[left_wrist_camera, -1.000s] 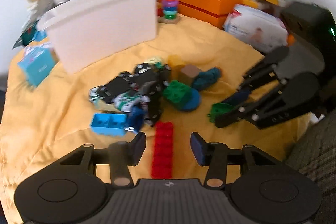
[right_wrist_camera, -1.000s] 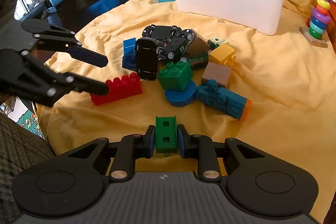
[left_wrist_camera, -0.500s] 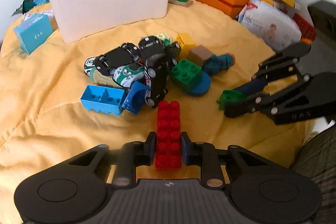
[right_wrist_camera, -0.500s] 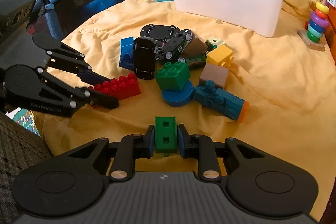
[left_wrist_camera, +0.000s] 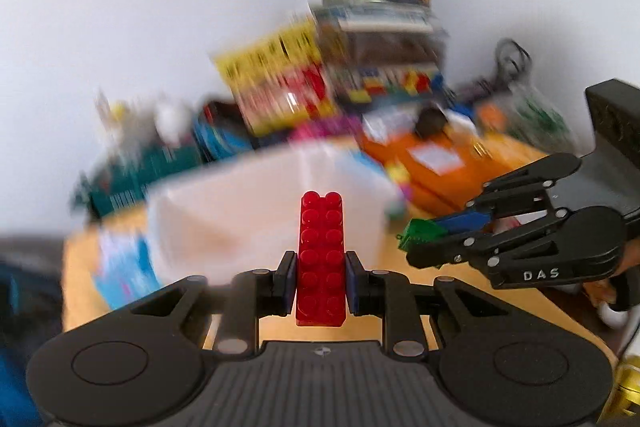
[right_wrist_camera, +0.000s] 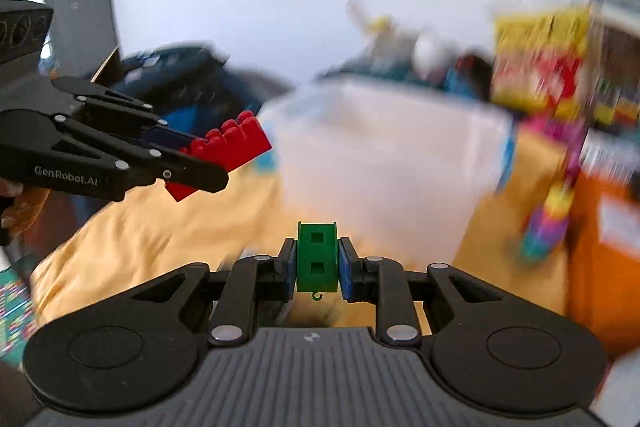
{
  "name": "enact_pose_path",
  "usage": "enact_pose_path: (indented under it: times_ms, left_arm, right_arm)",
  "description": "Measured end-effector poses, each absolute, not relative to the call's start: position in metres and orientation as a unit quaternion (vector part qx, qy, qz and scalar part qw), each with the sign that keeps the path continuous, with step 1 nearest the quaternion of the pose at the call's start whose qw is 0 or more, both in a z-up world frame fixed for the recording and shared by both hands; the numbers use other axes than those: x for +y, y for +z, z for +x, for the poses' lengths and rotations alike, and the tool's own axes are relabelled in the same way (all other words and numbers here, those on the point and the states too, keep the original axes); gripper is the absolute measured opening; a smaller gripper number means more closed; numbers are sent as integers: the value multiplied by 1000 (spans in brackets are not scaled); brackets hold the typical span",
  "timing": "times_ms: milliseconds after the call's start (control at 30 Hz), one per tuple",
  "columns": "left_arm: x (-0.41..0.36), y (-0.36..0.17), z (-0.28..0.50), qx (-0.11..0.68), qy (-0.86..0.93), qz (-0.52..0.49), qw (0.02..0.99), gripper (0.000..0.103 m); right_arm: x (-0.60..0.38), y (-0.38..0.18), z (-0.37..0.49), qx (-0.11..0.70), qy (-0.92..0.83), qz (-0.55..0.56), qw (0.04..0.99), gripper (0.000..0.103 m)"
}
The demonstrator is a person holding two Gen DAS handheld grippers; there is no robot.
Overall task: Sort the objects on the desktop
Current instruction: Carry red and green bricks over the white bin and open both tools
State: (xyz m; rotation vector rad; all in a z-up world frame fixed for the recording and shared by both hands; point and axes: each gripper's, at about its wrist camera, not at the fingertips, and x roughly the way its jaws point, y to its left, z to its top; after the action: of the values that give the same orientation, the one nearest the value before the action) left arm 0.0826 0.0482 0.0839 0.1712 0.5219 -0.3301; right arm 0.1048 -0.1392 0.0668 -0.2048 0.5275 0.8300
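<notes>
Above the yellow cloth (right_wrist_camera: 132, 227), each hand-held gripper (left_wrist_camera: 320, 281) (right_wrist_camera: 317, 267), angled downward, clamps a brick.

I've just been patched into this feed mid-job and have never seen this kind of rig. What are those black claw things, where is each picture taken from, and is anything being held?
There is no robot arm: a person holds a hand-held two-finger gripper in each hand, and each gripper carries a wide-angle camera looking along its fingers.

The left gripper's camera shows the left gripper clamped on a long red brick, with the right gripper to its side.

The right gripper's camera shows that gripper clamped on a small green piece; the left one appears at the picture's left edge.

Ahead of both stands a white bin on a yellow cloth, with blurred toy boxes and an orange box behind. Both pictures are motion-blurred, so finer detail is unreadable.
</notes>
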Motion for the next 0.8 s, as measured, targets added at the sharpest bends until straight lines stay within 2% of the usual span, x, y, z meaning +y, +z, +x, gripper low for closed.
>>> enact_pose_path:
  times_ms: [233, 333, 467, 567, 600, 667, 733, 800]
  left_arm:
    - [46, 114, 157, 221, -121, 88, 964, 27]
    - [45, 107, 188, 222, -99, 86, 966, 27]
    - [41, 78, 223, 260, -68, 81, 960, 29]
    - [33, 59, 229, 291, -65, 89, 950, 36]
    - [33, 57, 225, 292, -69, 88, 950, 37]
    - [31, 59, 213, 283, -75, 89, 952, 50]
    - [32, 63, 196, 271, -81, 93, 955, 51]
    - [34, 68, 177, 264, -83, 94, 956, 52]
  right_arm:
    - [-124, 122, 172, 173, 356, -57, 917, 24]
    - [-117, 125, 202, 182, 322, -49, 928, 24]
    - [-102, 108, 233, 218, 287, -54, 931, 25]
    - [-95, 83, 245, 255, 268, -76, 926, 35]
    - [-98, 80, 246, 257, 273, -71, 924, 35]
    - [-109, 80, 236, 253, 278, -63, 924, 35]
    - [-115, 84, 223, 242, 283, -66, 926, 38]
    - [-118, 86, 212, 234, 295, -74, 923, 45]
